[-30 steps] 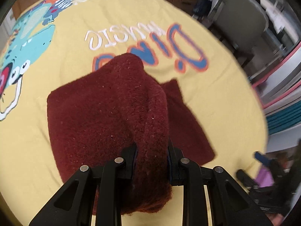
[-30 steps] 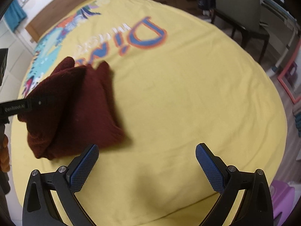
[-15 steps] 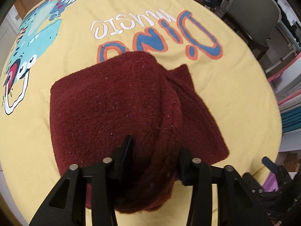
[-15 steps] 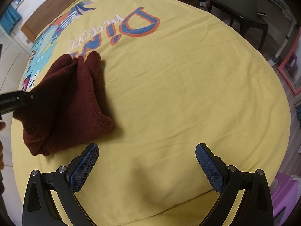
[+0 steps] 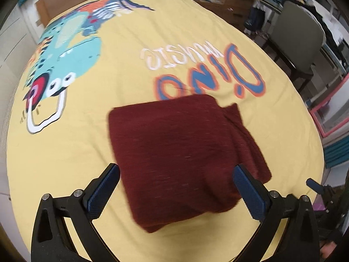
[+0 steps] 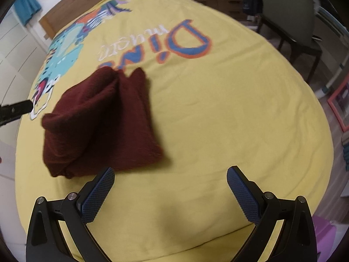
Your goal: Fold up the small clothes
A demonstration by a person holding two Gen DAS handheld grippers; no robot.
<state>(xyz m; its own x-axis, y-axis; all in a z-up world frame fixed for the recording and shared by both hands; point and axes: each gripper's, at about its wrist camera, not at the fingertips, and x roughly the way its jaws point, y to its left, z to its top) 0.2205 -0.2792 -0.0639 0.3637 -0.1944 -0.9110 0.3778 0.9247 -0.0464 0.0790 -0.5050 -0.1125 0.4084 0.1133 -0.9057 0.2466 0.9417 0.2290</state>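
A dark red fleece garment (image 5: 185,152) lies folded into a thick rectangle on the yellow dinosaur bedspread (image 5: 87,152). My left gripper (image 5: 175,170) hovers above its near end. Its jaws are opening and stand wide; the cloth lies below and between them, and the blue pads (image 5: 102,187) do not press on it. In the right wrist view the garment (image 6: 102,122) sits to the left of my right gripper (image 6: 171,171), which is open over bare bedspread (image 6: 218,109) with nothing between its fingers. A black part of the left gripper (image 6: 15,110) shows at the left edge.
A wooden headboard (image 5: 65,2) bounds the far end of the bed. A grey chair (image 5: 298,35) stands beside the bed at the right, with a pink frame (image 5: 327,118) on the floor. A purple object (image 6: 327,235) sits past the bed's near right edge.
My left gripper has let go of the red garment, opened wide and lifted away. The garment has dropped flat onto the bedspread. My right gripper stayed open and rose a little.
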